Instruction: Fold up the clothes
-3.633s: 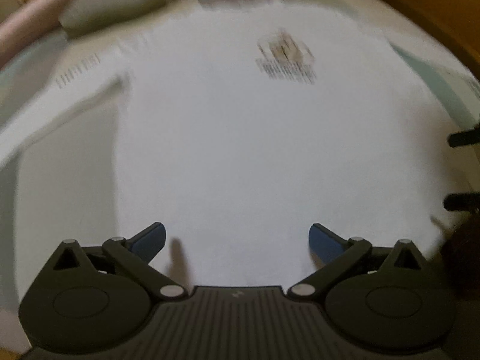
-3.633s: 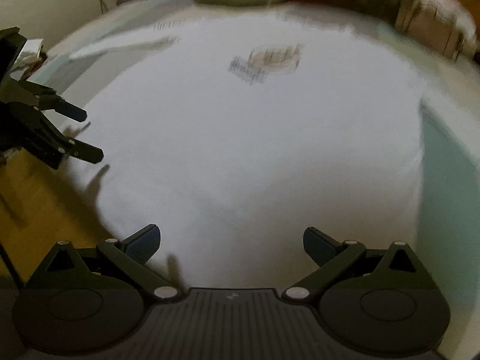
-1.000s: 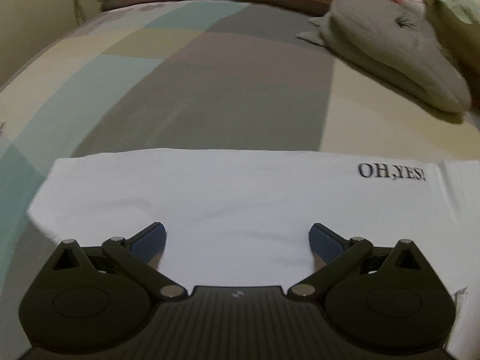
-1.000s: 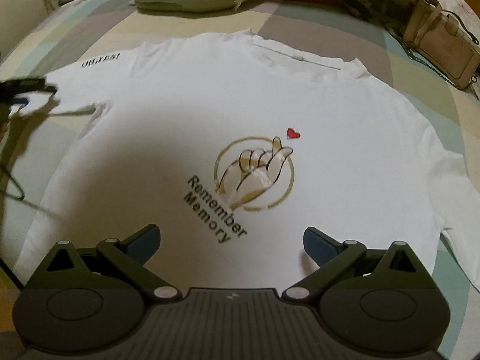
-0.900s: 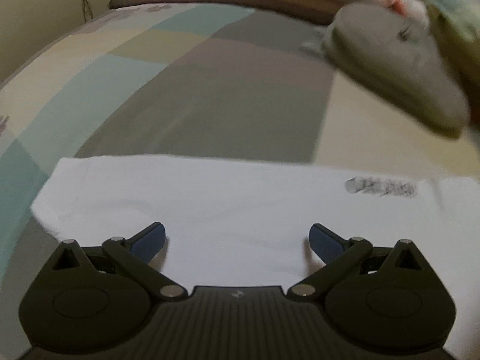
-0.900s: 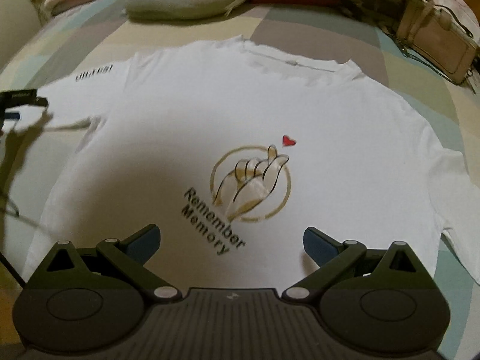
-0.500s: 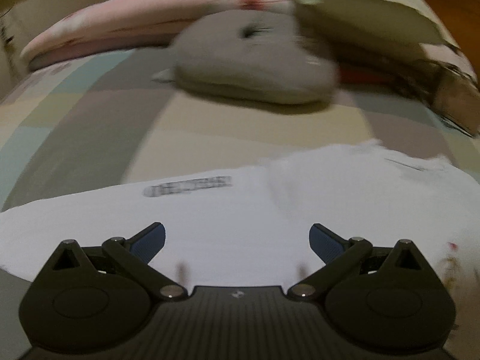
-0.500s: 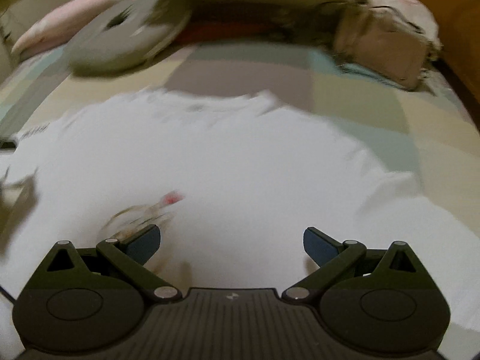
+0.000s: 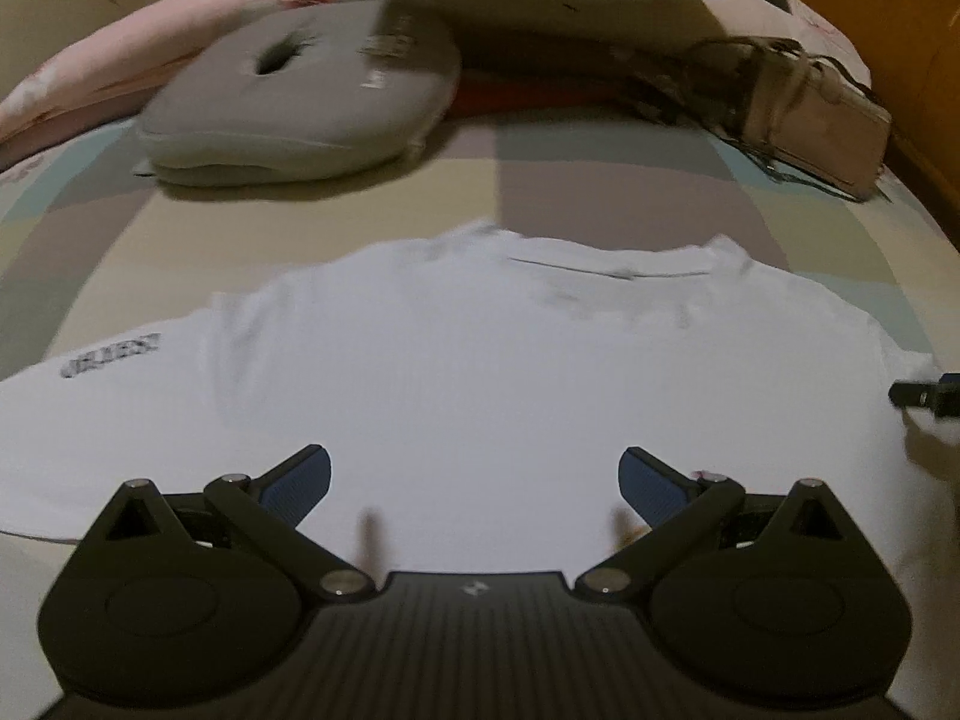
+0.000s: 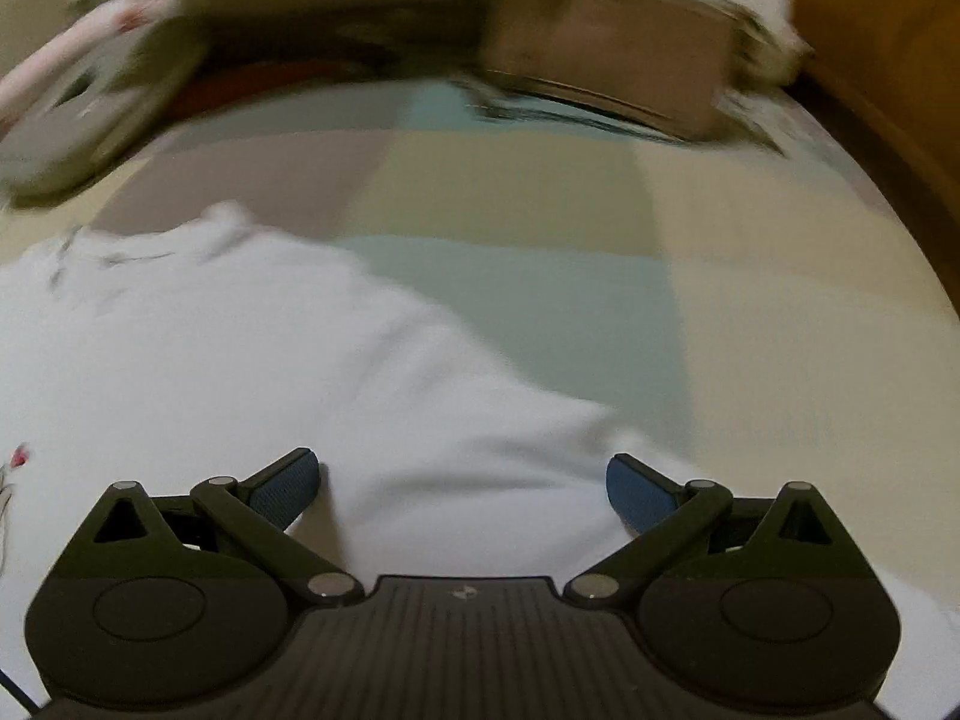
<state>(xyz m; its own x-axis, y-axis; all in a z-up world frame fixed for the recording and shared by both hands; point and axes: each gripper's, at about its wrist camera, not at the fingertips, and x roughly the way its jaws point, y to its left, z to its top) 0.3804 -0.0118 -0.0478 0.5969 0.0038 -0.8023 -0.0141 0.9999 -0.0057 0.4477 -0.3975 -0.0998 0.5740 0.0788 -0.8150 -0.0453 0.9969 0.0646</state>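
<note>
- T-shirt [image 9: 480, 372] lies spread flat on the bed [image 9: 600, 180], front side up, and no fold is made in it yet.
- Its collar [image 9: 606, 264] points to the head edge of the bed, where a grey cushion [image 9: 288, 114] and a beige bag [image 9: 804, 114] lie well apart from it; so the long axis runs from the foot edge to the head edge.
- One sleeve [image 9: 108, 360], with small dark lettering, reaches toward the left edge of the bed; the other sleeve [image 10: 540, 450] reaches toward the right edge.
- Left claw [image 9: 474, 480] hovers low above the chest part with its jaws wide, holding nothing.
- Right claw [image 10: 462, 480] is above the right shoulder and sleeve, jaws also wide and empty; its dark tip shows at the right border of the left wrist view.
- I judge the cloth as light, thin and very soft: it will sag and wrinkle when lifted, and a single layer may slip out of a weak pinch.
- Good places to take hold seem to be the firmer edges: the shoulder seam, the sleeve hem or the bottom hem, which is not in view.
- The right wrist view is blurred, so whether the pads [image 10: 282, 489] touch the cloth I cannot tell.
</note>
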